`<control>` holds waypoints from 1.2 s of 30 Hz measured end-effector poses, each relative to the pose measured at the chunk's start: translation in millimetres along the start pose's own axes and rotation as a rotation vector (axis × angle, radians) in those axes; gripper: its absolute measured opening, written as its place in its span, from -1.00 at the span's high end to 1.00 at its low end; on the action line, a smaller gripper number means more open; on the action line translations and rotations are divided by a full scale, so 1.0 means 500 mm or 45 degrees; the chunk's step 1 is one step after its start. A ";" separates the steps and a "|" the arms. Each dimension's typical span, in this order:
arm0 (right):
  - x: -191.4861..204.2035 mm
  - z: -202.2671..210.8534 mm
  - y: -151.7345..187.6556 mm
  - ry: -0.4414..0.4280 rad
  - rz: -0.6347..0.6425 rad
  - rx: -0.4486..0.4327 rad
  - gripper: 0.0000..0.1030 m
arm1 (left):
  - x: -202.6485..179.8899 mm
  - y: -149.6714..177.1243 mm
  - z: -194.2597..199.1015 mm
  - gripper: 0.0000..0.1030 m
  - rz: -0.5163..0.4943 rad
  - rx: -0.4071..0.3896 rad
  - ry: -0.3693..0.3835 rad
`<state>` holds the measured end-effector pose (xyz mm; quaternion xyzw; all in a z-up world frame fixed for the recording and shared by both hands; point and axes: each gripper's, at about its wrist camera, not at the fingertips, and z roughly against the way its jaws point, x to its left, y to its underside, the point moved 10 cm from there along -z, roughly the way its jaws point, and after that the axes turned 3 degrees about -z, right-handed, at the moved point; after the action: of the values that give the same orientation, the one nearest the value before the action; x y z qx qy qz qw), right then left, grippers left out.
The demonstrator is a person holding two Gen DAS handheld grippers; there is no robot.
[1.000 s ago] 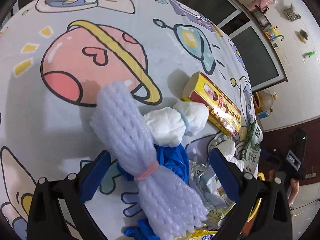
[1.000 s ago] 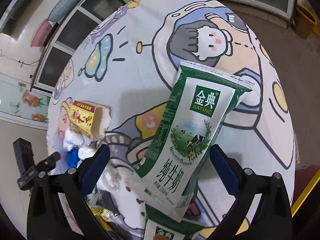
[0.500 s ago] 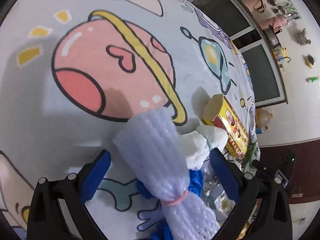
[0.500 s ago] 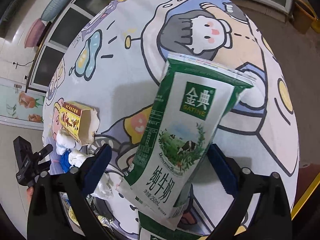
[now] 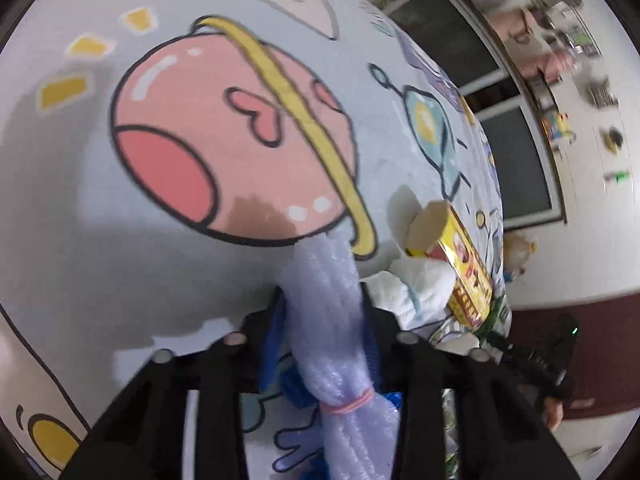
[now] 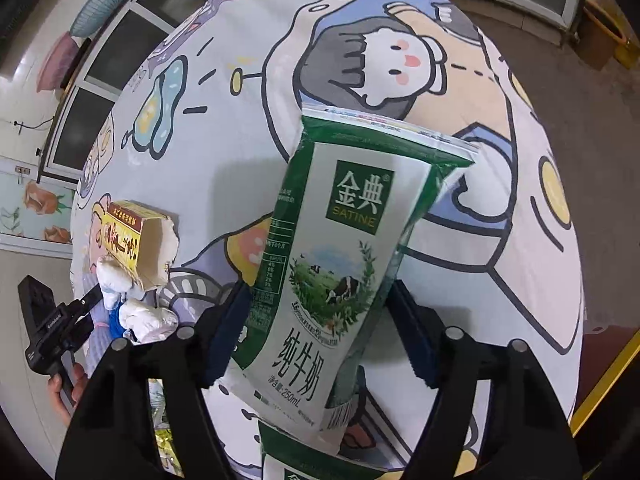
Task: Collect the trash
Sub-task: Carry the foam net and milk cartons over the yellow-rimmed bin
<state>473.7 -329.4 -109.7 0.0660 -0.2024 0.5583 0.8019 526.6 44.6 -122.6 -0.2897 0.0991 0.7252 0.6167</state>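
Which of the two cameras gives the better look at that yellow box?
The right wrist view: the yellow box lies unobstructed, with its open end and printed top both showing. The left wrist view shows it blurred at the edge, partly behind white tissue.

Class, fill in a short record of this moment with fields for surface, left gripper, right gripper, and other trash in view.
surface: cartoon-print cloth
left gripper: jaws just closed in, pads pressing the foam net
right gripper: jaws just closed in, pads against the milk carton
other trash: yellow box, open-ended; white tissue; blue glove under the net
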 end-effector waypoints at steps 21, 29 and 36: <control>0.051 0.190 0.058 -0.188 0.101 -0.202 0.39 | -0.090 0.063 0.269 0.55 -0.182 -0.240 0.054; -0.052 0.311 0.120 -0.217 0.036 -0.305 0.39 | -0.269 0.174 0.234 0.55 -0.382 -0.185 0.159; -0.219 0.460 0.187 -0.165 -0.053 -0.479 0.39 | -0.500 0.295 0.168 0.55 -0.624 -0.119 0.304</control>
<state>297.5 -466.4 44.6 -0.0452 -0.3531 0.4885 0.7966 378.8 -154.8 49.8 -0.4167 0.0643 0.5188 0.7437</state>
